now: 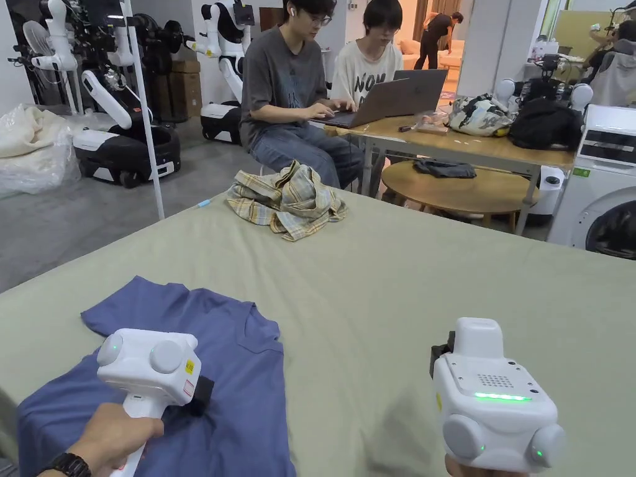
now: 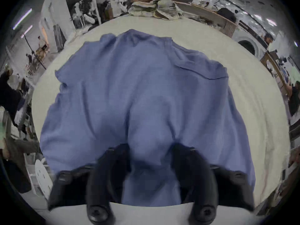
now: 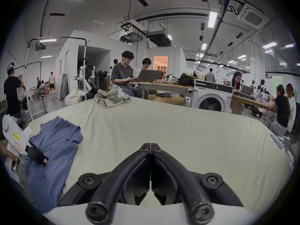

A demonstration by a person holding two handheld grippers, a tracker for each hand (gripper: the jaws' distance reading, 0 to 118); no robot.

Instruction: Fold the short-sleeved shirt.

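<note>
A busy workshop, with people at laptops and a washing machine (image 1: 596, 192) behind, frames a wide tabletop (image 1: 404, 292) draped in pale green cloth. The blue shirt (image 1: 242, 385) lies at its near left corner, soft, thin knit, partly flattened but rumpled, one short sleeve spread toward the far left. The left gripper (image 2: 150, 153) hangs low over the shirt's near end, its dark curved fingers (image 2: 113, 163) held apart with a ridge of blue fabric bulging between them; whether they press it cannot be told. The right gripper (image 3: 150, 147) hovers over bare cloth to the right, fingers closed tip to tip on nothing. A crumpled plaid shirt (image 1: 286, 202) sits at the far edge. The likely risk: a pinch here may gather both layers, or the slack cover beneath, dragging wrinkles into the fold.
</note>
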